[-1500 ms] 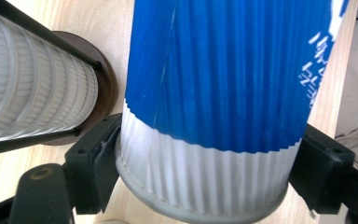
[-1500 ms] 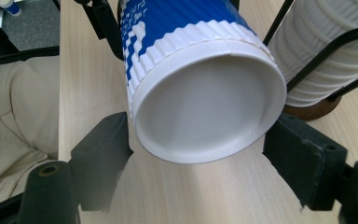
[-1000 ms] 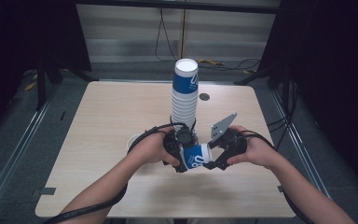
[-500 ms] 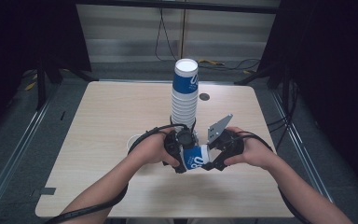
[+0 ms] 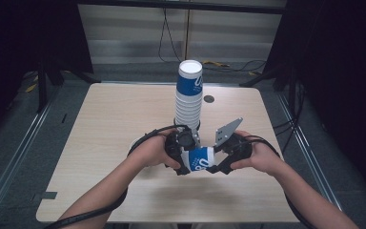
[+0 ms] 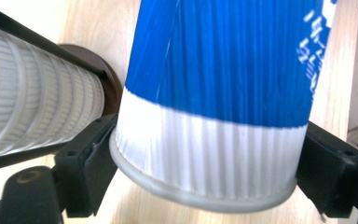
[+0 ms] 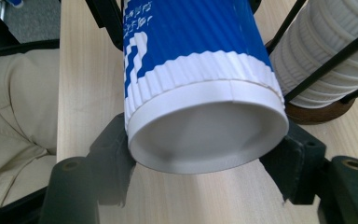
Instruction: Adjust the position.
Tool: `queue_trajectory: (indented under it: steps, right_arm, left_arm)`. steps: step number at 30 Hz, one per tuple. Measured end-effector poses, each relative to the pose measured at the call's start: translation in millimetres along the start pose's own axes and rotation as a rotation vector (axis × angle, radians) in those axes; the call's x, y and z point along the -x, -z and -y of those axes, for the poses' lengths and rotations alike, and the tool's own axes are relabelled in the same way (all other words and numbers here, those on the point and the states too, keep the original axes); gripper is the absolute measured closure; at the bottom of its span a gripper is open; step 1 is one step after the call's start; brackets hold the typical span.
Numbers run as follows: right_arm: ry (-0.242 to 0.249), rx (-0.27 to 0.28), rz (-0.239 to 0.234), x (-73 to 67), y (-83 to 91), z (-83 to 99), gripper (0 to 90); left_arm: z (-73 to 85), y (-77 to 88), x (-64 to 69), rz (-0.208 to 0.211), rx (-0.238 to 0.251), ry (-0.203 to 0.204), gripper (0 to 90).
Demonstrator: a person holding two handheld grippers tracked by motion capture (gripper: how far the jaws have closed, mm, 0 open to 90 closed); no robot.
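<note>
Wooden table (image 5: 100, 143) mid-frame: right gripper (image 5: 218, 164) clamps cup (image 5: 200, 159) base, left gripper (image 5: 183, 164) jaws just been opening around rim; I'd pull straight.

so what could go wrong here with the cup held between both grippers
1. The right gripper is clamped on the base end of the blue cup; paper walls could dent under the squeeze.
2. The left gripper has just been opening around the rim end, so the cup may hang from one side and tilt or drop onto the table.
3. The tall cup stack stands just behind the hands; a bump could topple it.
</note>
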State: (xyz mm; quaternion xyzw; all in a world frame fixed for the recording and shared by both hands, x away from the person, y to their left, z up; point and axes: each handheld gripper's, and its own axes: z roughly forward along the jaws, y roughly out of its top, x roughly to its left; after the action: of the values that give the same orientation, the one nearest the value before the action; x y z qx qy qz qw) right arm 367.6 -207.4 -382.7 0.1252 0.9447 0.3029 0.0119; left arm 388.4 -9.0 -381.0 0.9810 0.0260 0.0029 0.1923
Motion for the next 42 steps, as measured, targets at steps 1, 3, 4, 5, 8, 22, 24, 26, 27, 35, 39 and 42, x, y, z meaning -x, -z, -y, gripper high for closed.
queue_trajectory:
  steps: [1,3,4,5,8,22,24,26,27,35,39,42]
  right_arm:
    - [0.000,0.000,0.000,0.0,0.0,0.0,31.5]
    - [-0.013,0.031,-0.001,1.2,1.8,4.9,31.5]
    - [-0.013,0.031,-0.001,1.2,1.8,4.9,31.5]
    - [-0.019,0.045,0.005,2.3,3.2,7.7,31.5]
    - [-0.045,0.067,-0.003,3.2,5.6,11.8,31.4]
    - [-0.092,0.173,-0.003,7.2,9.0,24.3,31.3]
    - [-0.101,0.189,-0.010,7.6,8.5,26.5,31.3]
    - [-0.113,0.205,-0.015,7.8,8.8,27.8,31.3]
    - [-0.119,0.222,-0.013,8.0,9.9,28.6,31.3]
    - [-0.127,0.258,-0.016,8.2,12.0,29.0,31.3]
    - [-0.128,0.259,-0.015,7.6,11.4,29.4,31.3]
    - [-0.130,0.258,-0.014,8.2,10.8,30.1,31.3]
  left_arm:
    - [1.5,0.2,-0.6,0.002,0.018,0.005,15.4]
    - [6.1,1.7,-2.5,0.021,0.045,0.036,16.0]
    - [6.1,1.7,-2.5,0.021,0.045,0.036,17.4]
    - [9.5,1.7,-2.9,0.026,0.061,0.050,18.1]
    - [12.5,2.1,-4.8,0.035,0.073,0.057,17.5]
    - [29.8,11.2,-10.1,0.050,0.252,0.147,17.5]
    - [32.3,12.3,-10.9,0.052,0.281,0.161,17.1]
    - [34.6,12.7,-11.4,0.055,0.299,0.165,17.1]
    - [36.4,13.1,-11.6,0.055,0.322,0.173,17.1]
    - [38.7,16.5,-12.6,0.055,0.376,0.188,16.8]
    - [38.7,18.4,-12.6,0.052,0.404,0.181,16.8]
    - [38.6,17.9,-12.8,0.050,0.415,0.186,16.0]
